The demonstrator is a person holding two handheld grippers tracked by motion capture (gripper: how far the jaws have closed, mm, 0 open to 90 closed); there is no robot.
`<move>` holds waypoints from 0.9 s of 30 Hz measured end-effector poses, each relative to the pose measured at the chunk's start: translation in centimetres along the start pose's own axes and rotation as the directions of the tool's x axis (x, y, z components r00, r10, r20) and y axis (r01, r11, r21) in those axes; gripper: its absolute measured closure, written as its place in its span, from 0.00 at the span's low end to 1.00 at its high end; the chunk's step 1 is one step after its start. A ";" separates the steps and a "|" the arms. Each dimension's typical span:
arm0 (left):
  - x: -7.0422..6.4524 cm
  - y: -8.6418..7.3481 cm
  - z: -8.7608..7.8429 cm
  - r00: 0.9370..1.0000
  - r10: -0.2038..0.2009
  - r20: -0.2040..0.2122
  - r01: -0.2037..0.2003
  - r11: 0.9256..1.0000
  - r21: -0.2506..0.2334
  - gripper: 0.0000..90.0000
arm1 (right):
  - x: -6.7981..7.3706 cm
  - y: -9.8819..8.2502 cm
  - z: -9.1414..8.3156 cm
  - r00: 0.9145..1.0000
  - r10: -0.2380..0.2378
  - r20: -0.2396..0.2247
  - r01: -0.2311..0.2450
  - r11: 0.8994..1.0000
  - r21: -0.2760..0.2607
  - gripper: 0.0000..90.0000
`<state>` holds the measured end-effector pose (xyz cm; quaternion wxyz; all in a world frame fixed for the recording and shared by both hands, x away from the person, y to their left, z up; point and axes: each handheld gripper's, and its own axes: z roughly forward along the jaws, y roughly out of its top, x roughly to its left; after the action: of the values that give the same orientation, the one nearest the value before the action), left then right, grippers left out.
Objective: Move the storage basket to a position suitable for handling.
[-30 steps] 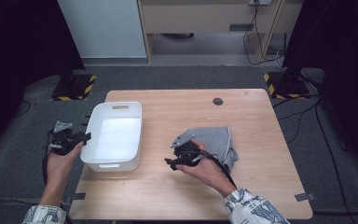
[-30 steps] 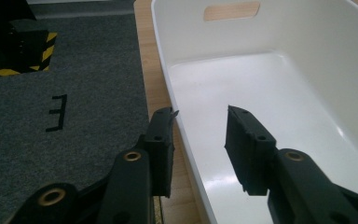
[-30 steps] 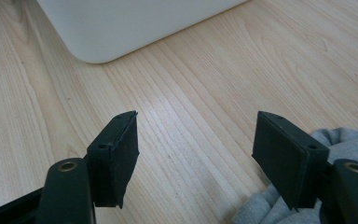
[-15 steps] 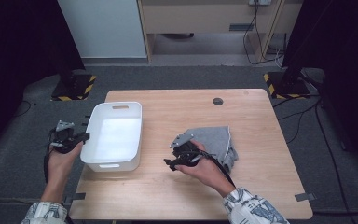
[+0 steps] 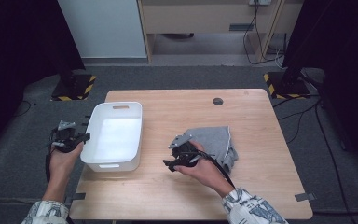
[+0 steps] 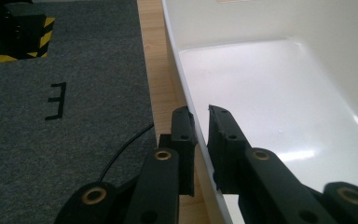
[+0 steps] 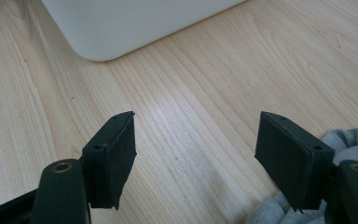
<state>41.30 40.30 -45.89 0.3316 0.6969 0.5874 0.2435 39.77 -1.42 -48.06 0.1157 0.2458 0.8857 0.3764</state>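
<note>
Here, the left tongs (image 6: 199, 122) pinched the rim of the white bin (image 6: 279, 84) while the right tongs (image 7: 205, 154) stood wide over bare wood.

From the high view, the left tongs (image 5: 70, 138) sat at the white bin's (image 5: 115, 133) left wall near the table (image 5: 261, 116) edge, and the right tongs (image 5: 181, 156) lay just beside the grey cloth (image 5: 214, 142), which rested right of the bin; whether anything was gripped could not be told from there. The left gripper view showed the jaws, which had just been closing, narrowed onto the bin's thin rim, one inside and one outside, with grey carpet (image 6: 51, 93) beyond. The right gripper view showed the jaws spread with nothing between them, the grey cloth (image 7: 354, 140) touching the right-hand jaw and the bin's corner (image 7: 121, 28) ahead.
</note>
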 end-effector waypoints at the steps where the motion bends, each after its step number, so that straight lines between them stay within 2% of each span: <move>1: -0.1 0.0 0.0 1.000 -0.008 -0.002 0.008 1.000 -0.002 0.90 | 0.0 0.0 0.0 1.000 0.000 0.001 0.000 1.000 0.000 0.32; 5: -0.6 0.0 0.2 1.000 -0.023 -0.006 0.023 1.000 -0.016 0.93 | 0.0 0.0 0.0 1.000 0.001 0.002 -0.001 1.000 -0.006 0.32; 8: -0.9 -0.1 0.2 0.999 -0.046 0.009 0.046 0.999 -0.019 0.94 | 0.0 0.0 0.0 1.000 0.002 0.001 -0.002 1.000 -0.007 0.32; 13: -1.6 -0.2 0.1 0.999 -0.033 -0.001 0.033 0.999 -0.012 0.94 | 0.2 0.0 0.1 1.000 0.004 -0.009 -0.004 1.000 -0.009 0.32; 20: -2.3 -0.7 -0.6 0.999 -0.020 0.041 0.020 1.000 -0.015 0.80 | 0.9 -0.1 0.7 0.999 0.006 -0.043 -0.007 1.000 -0.018 0.23; 23: -2.8 -0.8 -1.0 0.997 -0.022 0.069 0.024 0.999 -0.022 0.78 | 1.2 -0.1 0.9 0.998 0.005 -0.057 -0.006 1.000 -0.020 0.21; 27: -3.4 -0.7 -1.3 0.997 -0.004 0.083 0.007 1.000 -0.027 0.76 | 1.9 -0.2 1.2 0.997 0.001 -0.080 -0.003 1.000 -0.017 0.18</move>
<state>39.27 37.20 -45.38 0.3660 0.7002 0.5717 0.2213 38.54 0.17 -49.10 0.0819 0.2305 0.8862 0.3936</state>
